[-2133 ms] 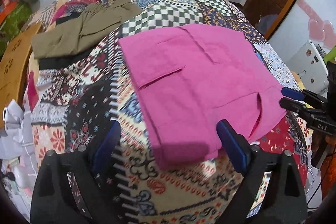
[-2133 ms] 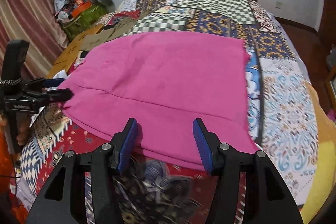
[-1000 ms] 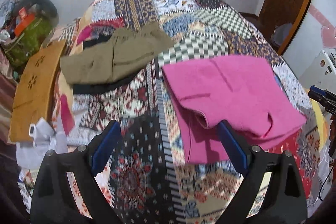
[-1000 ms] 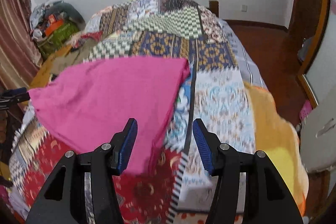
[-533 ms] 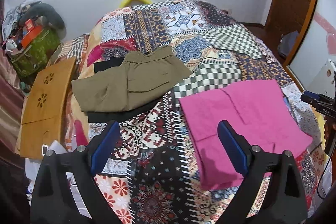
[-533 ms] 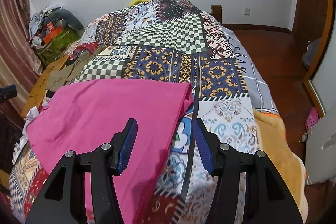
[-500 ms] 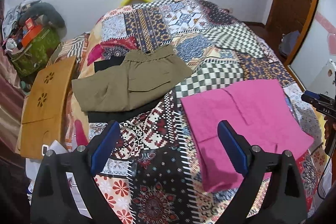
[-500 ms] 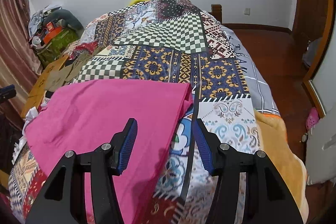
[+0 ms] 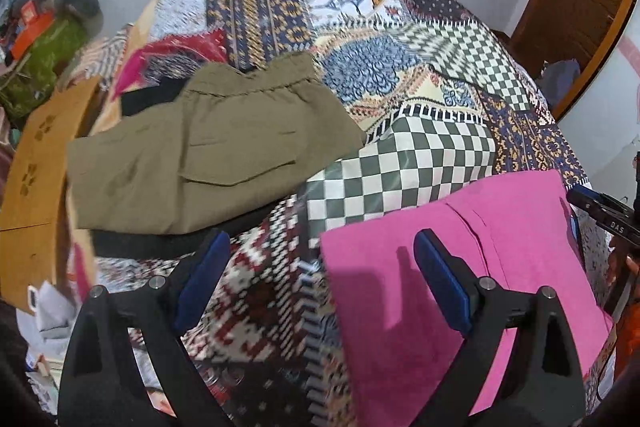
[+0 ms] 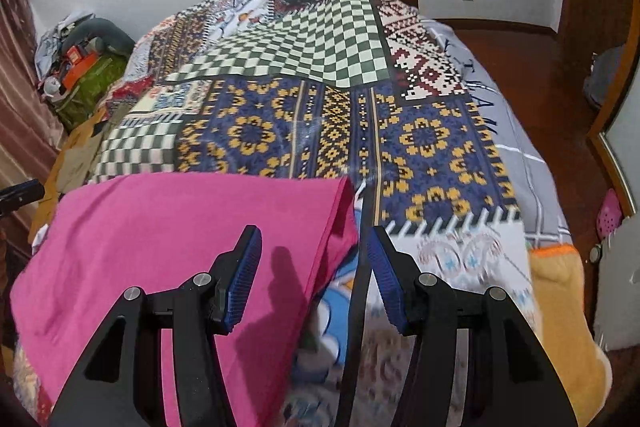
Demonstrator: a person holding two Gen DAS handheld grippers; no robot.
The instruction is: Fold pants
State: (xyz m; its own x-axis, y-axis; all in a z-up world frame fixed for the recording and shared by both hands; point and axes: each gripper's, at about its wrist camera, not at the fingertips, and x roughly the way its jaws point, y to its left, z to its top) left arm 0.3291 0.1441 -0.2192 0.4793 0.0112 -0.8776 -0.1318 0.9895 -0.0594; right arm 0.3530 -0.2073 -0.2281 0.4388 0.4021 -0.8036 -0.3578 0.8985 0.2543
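Folded pink pants lie flat on the patchwork bedspread, at the lower right of the left wrist view and the lower left of the right wrist view. My left gripper is open and empty above the pants' left edge. My right gripper is open and empty above the pants' right edge. The right gripper's tip also shows at the right of the left wrist view.
Folded olive pants lie on a black garment at the bed's left. A wooden board leans beside the bed. Bags and clutter sit at the far left. A wooden door stands at the right.
Both grippers have let go of the pink pants, which now lie folded smaller. Both lifted back, then dipped closer to the bed.
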